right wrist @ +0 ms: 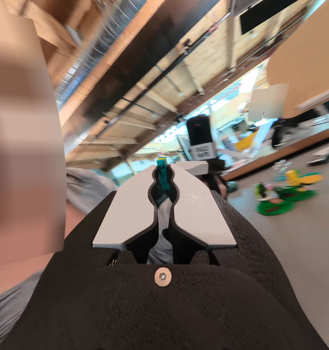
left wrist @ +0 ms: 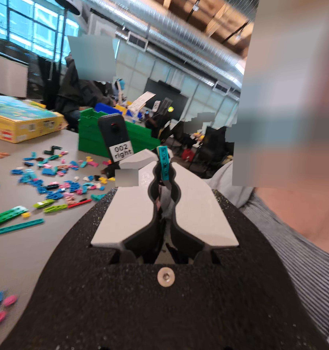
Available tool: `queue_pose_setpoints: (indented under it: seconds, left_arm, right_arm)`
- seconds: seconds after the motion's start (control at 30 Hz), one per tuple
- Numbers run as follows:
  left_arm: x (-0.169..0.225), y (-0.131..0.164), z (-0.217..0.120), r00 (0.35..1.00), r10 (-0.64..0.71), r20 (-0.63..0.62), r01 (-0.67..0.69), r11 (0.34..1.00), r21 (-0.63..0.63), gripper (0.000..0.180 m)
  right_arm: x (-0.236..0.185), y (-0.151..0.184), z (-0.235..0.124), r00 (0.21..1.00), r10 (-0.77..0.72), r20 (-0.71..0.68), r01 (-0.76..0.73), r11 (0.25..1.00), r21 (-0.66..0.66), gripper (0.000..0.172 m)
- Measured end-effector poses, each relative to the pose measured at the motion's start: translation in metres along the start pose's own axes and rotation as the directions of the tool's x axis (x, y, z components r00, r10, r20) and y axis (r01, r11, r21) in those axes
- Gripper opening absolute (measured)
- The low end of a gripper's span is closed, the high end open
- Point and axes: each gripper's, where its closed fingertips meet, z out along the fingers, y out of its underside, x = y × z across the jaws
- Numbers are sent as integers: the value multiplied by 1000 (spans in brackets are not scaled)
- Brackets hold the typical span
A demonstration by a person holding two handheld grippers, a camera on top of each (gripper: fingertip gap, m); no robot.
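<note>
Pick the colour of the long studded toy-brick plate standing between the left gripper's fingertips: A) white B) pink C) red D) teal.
D: the long studded teal toy-brick plate stands upright between the left gripper's grey fingertips, raised above the grey table strewn with loose bricks.

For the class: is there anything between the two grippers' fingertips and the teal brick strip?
Nothing visible. The left gripper and right gripper both close on the teal strip, held up off the table, a yellow layer behind it.
</note>
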Motion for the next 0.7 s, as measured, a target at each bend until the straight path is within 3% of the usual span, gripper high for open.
queue_pose_setpoints:
  seconds: [0.17, 0.5, 0.7]
  left_arm:
    - [8, -2, 4, 981, -128, -144, 140, 988, 73, 8]
    - [-15, 3, -2, 985, 95, 144, -91, 995, -38, 7]
    - [-27, 4, -1, 961, 115, 253, -103, 993, -61, 7]
  right_arm:
    - [-10, 0, 2, 997, 22, 75, -22, 1000, 3, 6]
    - [11, -2, -1, 987, -123, -105, 122, 992, -14, 10]
    - [20, -4, -4, 962, -197, -188, 195, 980, -28, 6]
